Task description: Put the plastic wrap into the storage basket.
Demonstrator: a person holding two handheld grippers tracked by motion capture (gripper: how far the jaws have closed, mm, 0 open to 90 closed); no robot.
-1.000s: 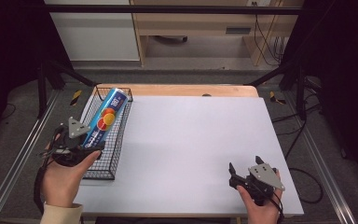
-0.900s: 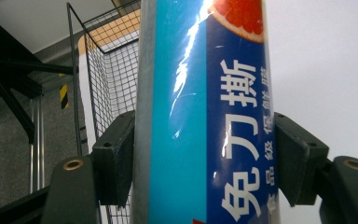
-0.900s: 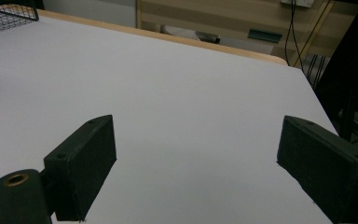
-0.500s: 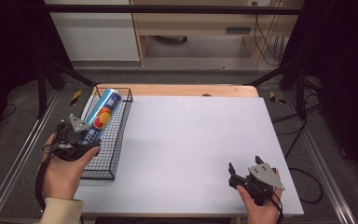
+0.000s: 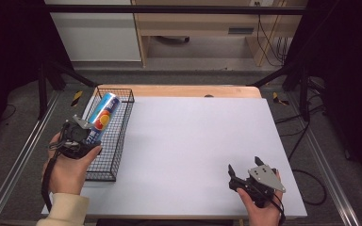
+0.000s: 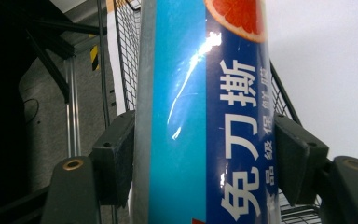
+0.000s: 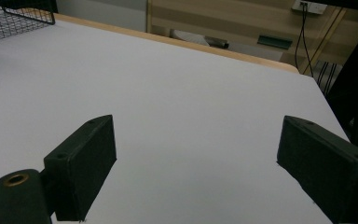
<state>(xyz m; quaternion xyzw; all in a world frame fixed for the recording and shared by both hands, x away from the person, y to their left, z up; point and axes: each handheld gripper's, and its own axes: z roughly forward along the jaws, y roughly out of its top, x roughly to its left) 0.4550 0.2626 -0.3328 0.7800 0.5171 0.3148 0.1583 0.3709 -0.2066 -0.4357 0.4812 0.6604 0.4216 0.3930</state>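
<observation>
Left gripper [image 5: 92,141] held a blue tube [image 5: 102,117] tilted over the wire basket [image 5: 118,141]; right gripper [image 5: 245,175] rested apart on the bench [image 5: 193,136].

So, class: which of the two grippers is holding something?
The left gripper, beside the wire basket: it clamps a blue box. The right gripper stands open, nothing between its jaws.

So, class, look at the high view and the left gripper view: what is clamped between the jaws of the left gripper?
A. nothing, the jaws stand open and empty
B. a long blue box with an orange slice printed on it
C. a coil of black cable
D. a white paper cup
B: in the left gripper view both pads of the left gripper press on the long blue box, above the black wire basket.
</observation>
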